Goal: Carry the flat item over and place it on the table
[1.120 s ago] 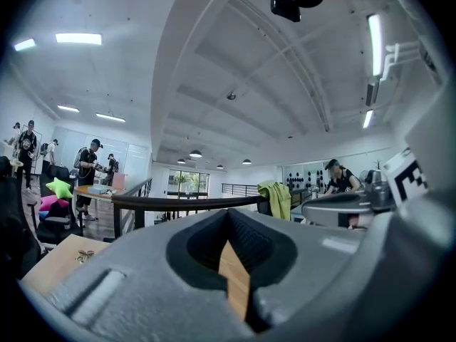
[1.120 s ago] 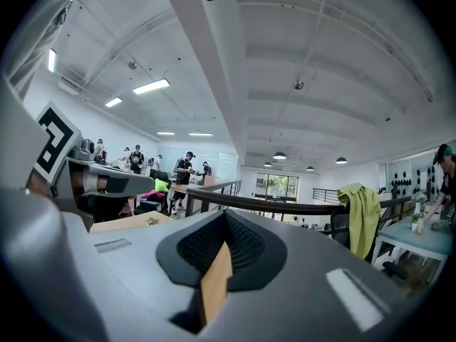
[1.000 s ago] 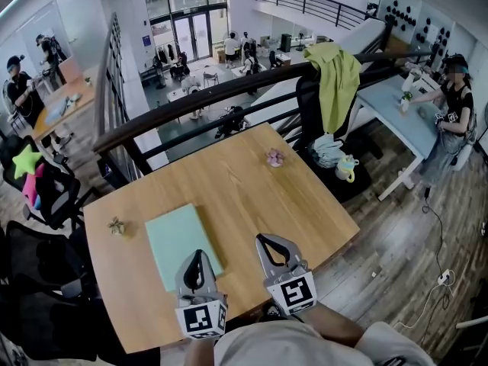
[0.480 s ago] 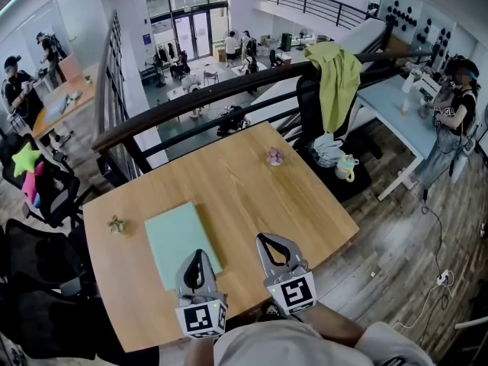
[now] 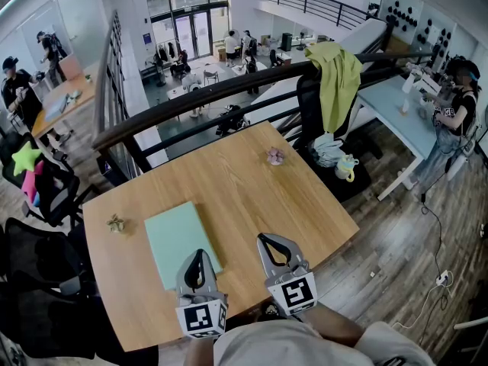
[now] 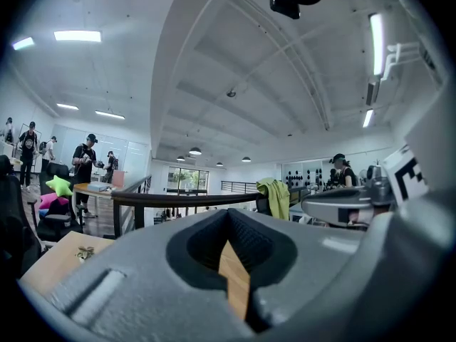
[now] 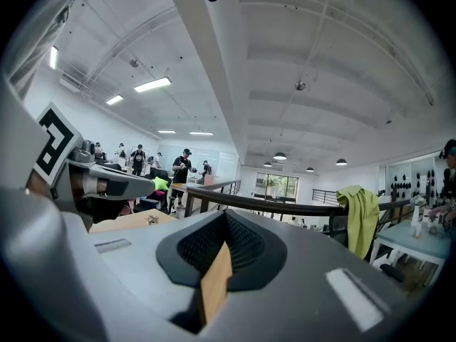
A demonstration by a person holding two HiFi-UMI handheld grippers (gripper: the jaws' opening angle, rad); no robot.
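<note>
A flat mint-green sheet [image 5: 181, 240] lies on the wooden table [image 5: 252, 189], left of its middle. Near the table's front edge my left gripper [image 5: 197, 254] is shut and empty, its tips over the sheet's near right corner. To its right, my right gripper [image 5: 263, 239] hangs over bare wood, also shut and holding nothing. In the left gripper view the jaws [image 6: 228, 214] meet, with only a sliver of tabletop showing below them. The right gripper view shows the same closed jaws [image 7: 224, 218]. Neither gripper view shows the sheet.
A small star-shaped ornament [image 5: 116, 224] sits at the table's left edge and a small pink thing [image 5: 275, 156] near its far corner. A dark railing [image 5: 229, 90] runs behind the table, with a green cloth [image 5: 335, 71] over it. Black chairs [image 5: 46, 197] crowd the left side.
</note>
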